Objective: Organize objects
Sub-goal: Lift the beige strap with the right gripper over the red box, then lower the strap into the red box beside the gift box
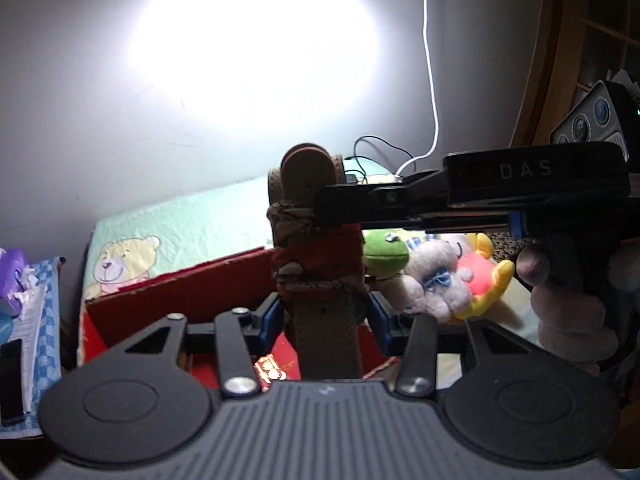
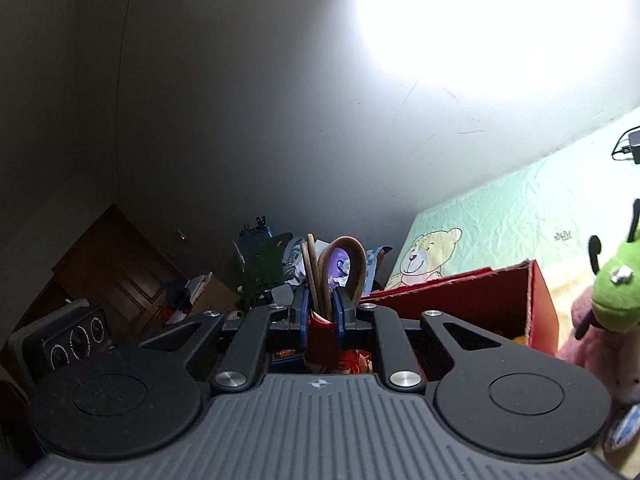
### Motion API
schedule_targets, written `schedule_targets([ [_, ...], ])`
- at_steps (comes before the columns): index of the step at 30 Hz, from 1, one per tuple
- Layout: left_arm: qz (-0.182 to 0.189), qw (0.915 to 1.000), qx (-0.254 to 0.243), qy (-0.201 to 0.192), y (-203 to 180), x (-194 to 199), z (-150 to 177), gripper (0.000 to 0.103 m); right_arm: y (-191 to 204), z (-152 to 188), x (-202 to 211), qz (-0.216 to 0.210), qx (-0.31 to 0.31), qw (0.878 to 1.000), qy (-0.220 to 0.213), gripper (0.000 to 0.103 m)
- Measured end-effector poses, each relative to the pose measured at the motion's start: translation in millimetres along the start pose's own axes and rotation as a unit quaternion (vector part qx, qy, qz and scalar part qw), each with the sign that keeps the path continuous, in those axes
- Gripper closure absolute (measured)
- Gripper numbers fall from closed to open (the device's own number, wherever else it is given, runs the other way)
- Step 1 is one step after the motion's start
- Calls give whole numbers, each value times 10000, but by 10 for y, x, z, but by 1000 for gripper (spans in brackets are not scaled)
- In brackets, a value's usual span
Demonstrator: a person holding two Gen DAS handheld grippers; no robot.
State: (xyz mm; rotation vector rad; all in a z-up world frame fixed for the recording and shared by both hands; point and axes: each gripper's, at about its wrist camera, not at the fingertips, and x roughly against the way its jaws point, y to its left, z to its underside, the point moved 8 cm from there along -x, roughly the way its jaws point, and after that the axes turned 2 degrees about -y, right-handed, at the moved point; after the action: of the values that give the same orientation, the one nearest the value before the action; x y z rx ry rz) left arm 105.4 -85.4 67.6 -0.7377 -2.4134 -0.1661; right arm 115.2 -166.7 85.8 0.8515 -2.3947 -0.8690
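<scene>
Because both grippers pinch the same tan strap (image 1: pixel 320 280), held upright above the red box (image 1: pixel 180 292), it could twist or slip: the left gripper (image 1: pixel 325 312) grasps low, the right gripper (image 2: pixel 322 308) squeezes its top loop
</scene>
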Motion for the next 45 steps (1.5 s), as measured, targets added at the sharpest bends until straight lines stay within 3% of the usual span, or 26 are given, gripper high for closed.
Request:
schedule_targets([
  [5,-233,9993,257,99,409,-88,30,56,-46,16,-470,-29,-57,9995,314,89],
  [10,-371,9974,423,444,746,-312,253,56,-290,220,-942,243,-364,9950,896,89],
  [17,-312,9913,690,1081,971,-726,676,56,-620,580,-1303,635,-877,9807,1627,89],
  [25,-273,9824,919,1603,1098,-982,904,56,-861,799,-1528,1069,-1141,9599,2327,88],
  [34,-320,9712,1186,2039,1291,-1267,1077,56,-1036,970,-1677,1394,-1182,9449,2714,88],
  [39,-289,9727,1209,1961,1213,-1180,1014,58,-1078,1000,-1671,1513,-1138,9395,2854,84],
  [45,-320,9690,1282,2089,1233,-1263,1076,57,-1139,947,-1631,1618,-1231,9425,2654,84],
])
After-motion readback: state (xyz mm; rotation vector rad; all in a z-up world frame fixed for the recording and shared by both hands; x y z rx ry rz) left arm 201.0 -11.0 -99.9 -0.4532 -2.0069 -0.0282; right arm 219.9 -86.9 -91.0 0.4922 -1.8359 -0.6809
